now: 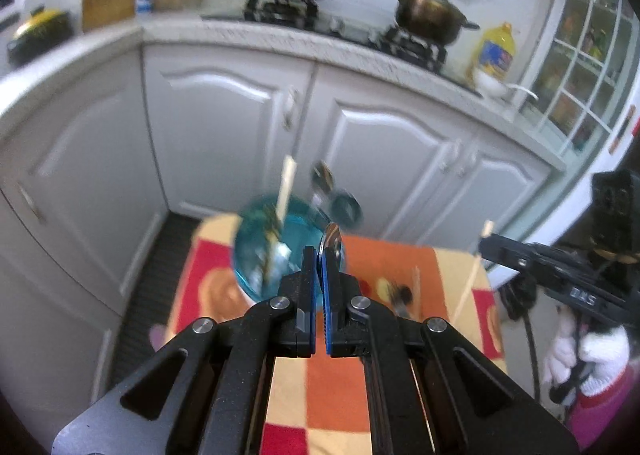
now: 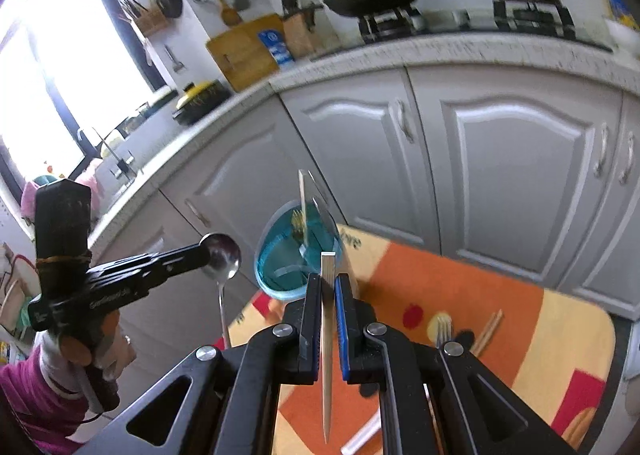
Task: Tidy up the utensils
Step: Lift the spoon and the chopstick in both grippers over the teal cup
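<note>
My left gripper [image 1: 321, 255] is shut on a metal spoon [image 1: 332, 241], held above the table; in the right wrist view the spoon [image 2: 224, 255] hangs bowl-up from it at the left. My right gripper [image 2: 329, 283] is shut on a wooden chopstick [image 2: 327, 351], which points down between the jaws; it also shows in the left wrist view [image 1: 468, 287]. A blue transparent holder [image 1: 276, 251] stands at the table's far edge with a chopstick [image 1: 286, 191] and a fork in it. It also shows in the right wrist view [image 2: 296, 255].
The table has an orange, red and cream patterned cloth [image 2: 460, 295]. A fork [image 2: 442, 329] and a pair of chopsticks [image 2: 488, 333] lie on it at the right. White kitchen cabinets [image 1: 240, 127] and a counter with stove, wok and pot stand behind.
</note>
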The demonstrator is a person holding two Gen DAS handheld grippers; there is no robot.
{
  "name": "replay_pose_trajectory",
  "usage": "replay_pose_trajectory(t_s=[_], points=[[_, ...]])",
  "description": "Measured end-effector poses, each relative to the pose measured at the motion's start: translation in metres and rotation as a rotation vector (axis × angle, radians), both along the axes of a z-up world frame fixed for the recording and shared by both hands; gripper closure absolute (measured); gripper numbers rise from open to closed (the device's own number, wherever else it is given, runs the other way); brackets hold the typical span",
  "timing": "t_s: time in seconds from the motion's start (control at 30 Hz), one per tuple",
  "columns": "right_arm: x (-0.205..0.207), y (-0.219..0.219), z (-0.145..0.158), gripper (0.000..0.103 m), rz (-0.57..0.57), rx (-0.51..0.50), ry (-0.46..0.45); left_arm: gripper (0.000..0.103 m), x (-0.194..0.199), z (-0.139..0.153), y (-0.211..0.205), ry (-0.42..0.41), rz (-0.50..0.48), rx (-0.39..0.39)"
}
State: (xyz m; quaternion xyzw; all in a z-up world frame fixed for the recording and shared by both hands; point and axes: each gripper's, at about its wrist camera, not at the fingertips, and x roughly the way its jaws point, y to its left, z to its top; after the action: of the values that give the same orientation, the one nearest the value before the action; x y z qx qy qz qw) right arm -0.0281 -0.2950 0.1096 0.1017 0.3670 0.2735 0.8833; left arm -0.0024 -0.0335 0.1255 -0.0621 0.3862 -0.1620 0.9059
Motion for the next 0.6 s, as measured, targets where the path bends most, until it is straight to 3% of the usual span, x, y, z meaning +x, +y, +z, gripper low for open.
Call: replay_pose_trajectory(t_s=[0.33, 0.6], points=[[0.032, 0.045, 0.055, 0.097, -0.009, 0.012, -0.122, 0.102, 0.051, 0.018, 0.026, -0.09, 0.116, 0.117], [0.068, 0.085, 0.071, 0.097, 0.0, -0.024, -0.187, 0.102, 0.084, 0.008, 0.029, -0.132, 0.159, 0.19]])
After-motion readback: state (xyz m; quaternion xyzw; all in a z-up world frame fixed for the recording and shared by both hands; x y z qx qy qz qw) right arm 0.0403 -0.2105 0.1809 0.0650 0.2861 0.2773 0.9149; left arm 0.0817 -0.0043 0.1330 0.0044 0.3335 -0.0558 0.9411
